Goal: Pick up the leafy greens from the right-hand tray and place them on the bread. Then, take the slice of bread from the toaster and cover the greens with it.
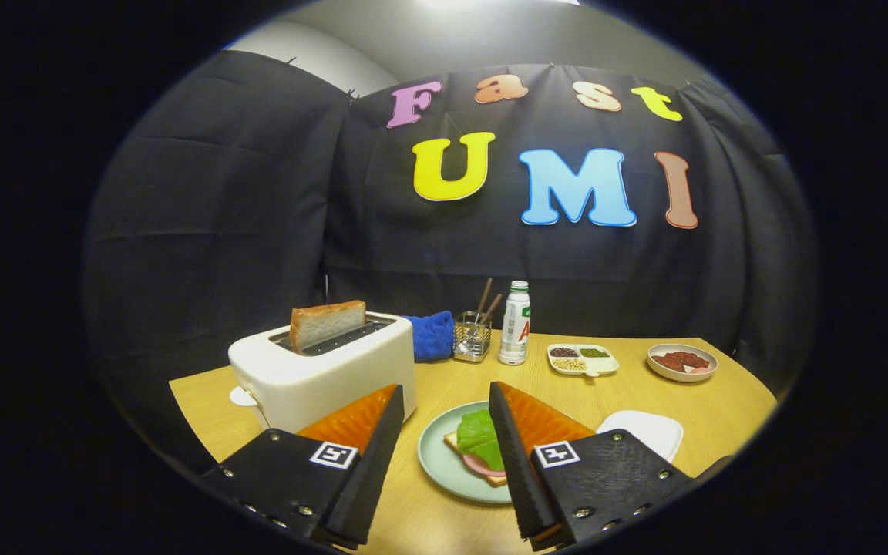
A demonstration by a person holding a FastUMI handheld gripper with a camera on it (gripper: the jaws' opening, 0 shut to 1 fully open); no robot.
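The gripper [445, 401] stands wide open, fingers apart and holding nothing, above the wooden table [721, 401]. Between and just beyond the fingers sits a pale green plate [436, 462] bearing the bread [490, 478] with a pink slice and the leafy greens [481, 435] laid on top. A slice of bread [327, 324] stands upright in the white toaster [328, 374], left of the plate. The right-hand tray [648, 432] lies beside the right finger.

Even overhead light, glare on ceiling; table [444, 378] sharp, strong fisheye bending at edges, soft shadows.
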